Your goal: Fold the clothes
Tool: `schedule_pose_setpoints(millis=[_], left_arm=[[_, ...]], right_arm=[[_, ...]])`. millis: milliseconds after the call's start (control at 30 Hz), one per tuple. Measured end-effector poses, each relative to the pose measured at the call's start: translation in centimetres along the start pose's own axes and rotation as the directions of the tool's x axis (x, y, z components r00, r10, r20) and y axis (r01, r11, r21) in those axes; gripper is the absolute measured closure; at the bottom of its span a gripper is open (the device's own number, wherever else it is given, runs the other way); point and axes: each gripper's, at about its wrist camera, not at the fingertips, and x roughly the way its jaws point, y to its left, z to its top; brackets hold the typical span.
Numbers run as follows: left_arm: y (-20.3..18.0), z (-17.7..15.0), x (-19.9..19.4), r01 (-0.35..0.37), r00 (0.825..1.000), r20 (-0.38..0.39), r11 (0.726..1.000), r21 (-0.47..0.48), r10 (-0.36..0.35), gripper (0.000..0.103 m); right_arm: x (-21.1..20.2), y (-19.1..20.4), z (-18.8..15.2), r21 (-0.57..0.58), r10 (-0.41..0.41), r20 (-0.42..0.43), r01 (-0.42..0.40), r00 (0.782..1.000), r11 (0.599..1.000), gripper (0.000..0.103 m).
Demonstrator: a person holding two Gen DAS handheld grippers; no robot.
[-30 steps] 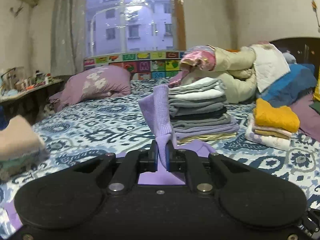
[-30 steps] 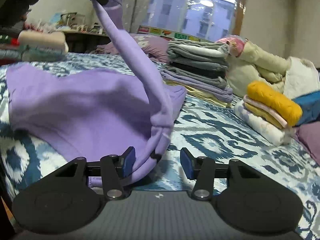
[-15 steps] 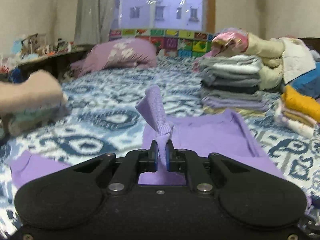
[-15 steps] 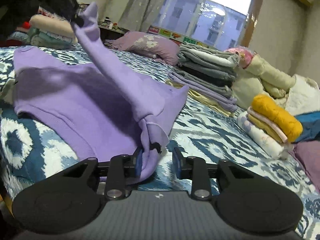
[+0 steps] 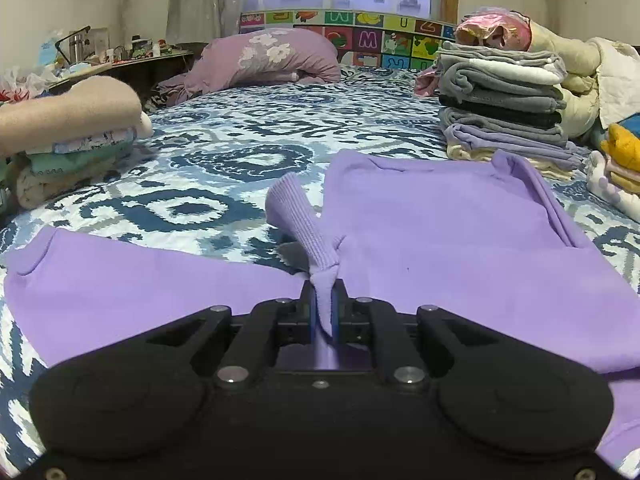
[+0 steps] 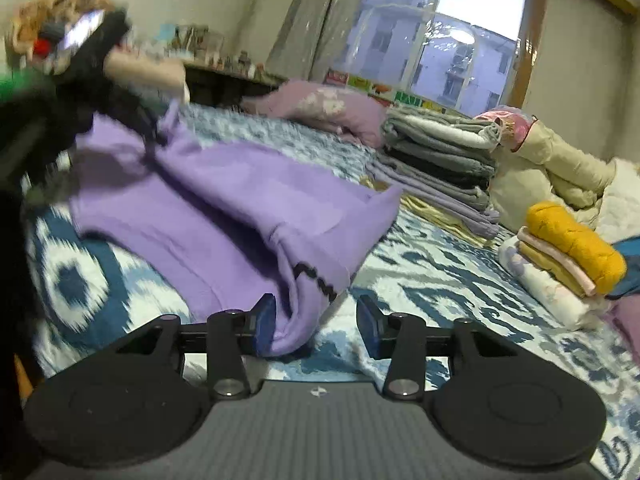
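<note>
left wrist view: left claw (image 5: 324,312) clamped tight on the ribbed cuff (image 5: 298,224) of a purple sweatshirt (image 5: 440,248), cuff sticking up and forward out of the blue pads. sweatshirt spread flat on the blue-and-white patterned bed (image 5: 224,160), body reaching right and ahead, one sleeve (image 5: 132,276) lying across to the left, a fold ridge along the far right edge. beyond it, just past the far hem, a tall stack of folded grey and lilac clothes (image 5: 504,104). at the right edge a smaller pile topped with a yellow knit (image 5: 624,148). at the left edge a folded pile with a beige blanket on top (image 5: 68,120). purple flowered pillow (image 5: 272,56) at the head of the bed, colourful letter panel (image 5: 380,36) behind it under the window.

right wrist view: right claw (image 6: 316,320) spread apart, low over the bed, a bunched corner of the purple sweatshirt (image 6: 240,208) lying between the pads and touching the left pad (image 6: 264,322) only, right pad clear of the cloth. black zigzag stitching (image 6: 316,276) visible on that bunched corner. sleeve drawn up and left to the left claw (image 6: 148,120), blurred, at the upper left. grey and lilac stack (image 6: 440,160) behind the garment, yellow-topped pile (image 6: 568,256) to the right, well apart from the sweatshirt.
</note>
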Motion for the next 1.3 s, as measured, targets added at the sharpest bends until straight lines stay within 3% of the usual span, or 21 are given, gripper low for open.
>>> schedule_pose_setpoints(millis=[100,233,600,700,767,900,1000,1133,1300], left_arm=[[0.2,0.0,-0.1,0.008,1.0,0.016,1.0,-0.002,-0.008,0.097],[0.4,0.6,-1.8,0.021,0.995,0.101,1.0,-0.004,-0.02,0.097],[1.4,0.7,-4.3,0.051,0.981,0.186,0.999,0.008,-0.051,0.097],[1.5,0.4,-3.7,0.059,0.987,0.151,0.998,0.027,-0.063,0.097],[1.2,-0.4,-2.4,0.028,0.997,0.076,0.997,0.066,-0.033,0.097],[0.9,-1.5,-1.2,-0.002,1.0,0.018,0.995,0.1,0.0,0.097],[1.2,-1.2,-2.2,0.005,0.997,0.07,0.997,0.077,-0.01,0.097],[1.8,-0.6,-4.2,0.064,0.982,0.176,0.998,0.03,-0.068,0.097],[2.1,0.2,-5.8,0.108,0.963,0.248,0.994,0.014,-0.109,0.097]], right_arm=[[-0.9,-1.3,0.6,0.099,0.037,0.066,-0.044,0.997,0.994,0.058],[0.0,-2.4,1.6,0.208,0.049,0.111,-0.072,0.993,0.975,0.06],[2.9,0.9,1.9,0.054,0.102,0.013,-0.102,0.995,0.993,0.06],[3.3,1.5,1.6,0.022,0.104,-0.017,-0.103,0.994,0.994,0.059],[3.6,1.8,1.4,0.0,0.109,-0.045,-0.109,0.993,0.994,0.059],[3.4,1.6,1.4,0.017,0.143,-0.053,-0.143,0.988,0.99,0.058],[2.6,1.6,1.8,0.013,0.147,-0.016,-0.147,0.989,0.989,0.058],[1.9,1.3,2.5,0.024,0.111,0.061,-0.112,0.992,0.993,0.057],[3.1,1.5,2.3,-0.02,0.031,0.009,-0.031,0.999,0.999,0.053]])
